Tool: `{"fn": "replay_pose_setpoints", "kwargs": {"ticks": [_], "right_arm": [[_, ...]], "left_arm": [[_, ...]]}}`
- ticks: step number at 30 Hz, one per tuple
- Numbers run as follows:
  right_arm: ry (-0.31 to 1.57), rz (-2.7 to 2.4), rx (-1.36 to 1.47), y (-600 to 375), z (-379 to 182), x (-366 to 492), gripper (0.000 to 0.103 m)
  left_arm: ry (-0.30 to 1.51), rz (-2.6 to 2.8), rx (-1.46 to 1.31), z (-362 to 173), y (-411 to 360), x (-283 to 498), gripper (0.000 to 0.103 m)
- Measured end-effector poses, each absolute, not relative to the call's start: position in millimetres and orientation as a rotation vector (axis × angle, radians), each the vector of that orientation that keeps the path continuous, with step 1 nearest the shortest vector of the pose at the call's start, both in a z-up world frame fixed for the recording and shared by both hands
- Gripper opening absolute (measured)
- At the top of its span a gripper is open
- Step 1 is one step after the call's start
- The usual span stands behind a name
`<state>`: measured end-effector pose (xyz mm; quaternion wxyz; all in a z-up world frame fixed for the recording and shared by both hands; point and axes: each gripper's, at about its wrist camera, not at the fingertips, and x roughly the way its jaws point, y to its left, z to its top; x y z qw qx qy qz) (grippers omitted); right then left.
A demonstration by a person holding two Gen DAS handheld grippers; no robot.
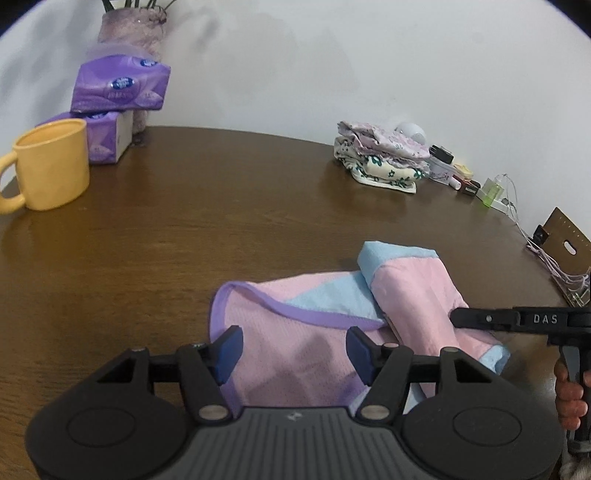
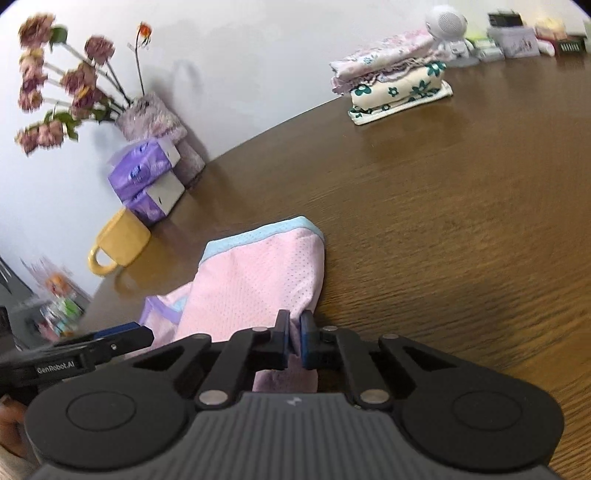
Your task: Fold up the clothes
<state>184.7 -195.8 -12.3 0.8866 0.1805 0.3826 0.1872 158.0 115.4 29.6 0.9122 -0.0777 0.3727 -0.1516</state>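
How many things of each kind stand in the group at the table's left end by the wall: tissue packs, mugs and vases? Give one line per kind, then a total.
Purple plastic-wrapped tissue packs: 2, an upper pack stacked on a lower pack
Yellow mug with a handle: 1
Pinkish wrapped vase of dried flowers: 1
Total: 4

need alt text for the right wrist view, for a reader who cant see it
The right tongs are shut on a pink garment lying on a brown table. Behind it stand a yellow mug, tissue packs and dried flowers, with folded clothes at the far edge.
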Motion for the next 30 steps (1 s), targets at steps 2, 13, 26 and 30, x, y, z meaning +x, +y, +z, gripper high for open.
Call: {"fn": "replay_pose_setpoints", "kwargs": {"ticks": [2, 13, 26, 30], "right_arm": [[0.802, 0.376, 0.32, -196.1, -4.6, 185.5, 0.005], [0.811, 0.28, -0.021, -197.1, 43.5, 193.3, 0.005], [0.777, 0.238, -0.42, -125.3, 79.0, 182.4, 0.005], [0.761, 0.231, -0.523, -99.4, 76.3, 175.4, 0.005]], "left_arm": [[0.776, -0.328, -0.161, 29.5, 112.1, 158.2, 0.061], [0.787, -0.418, -0.117, 31.0, 73.7, 162.6, 0.061], [0.74, -0.486, -0.075, 25.5, 76.6, 162.0, 0.061], [0.717, -0.485, -0.071, 25.6, 86.9, 159.1, 0.061]]}}
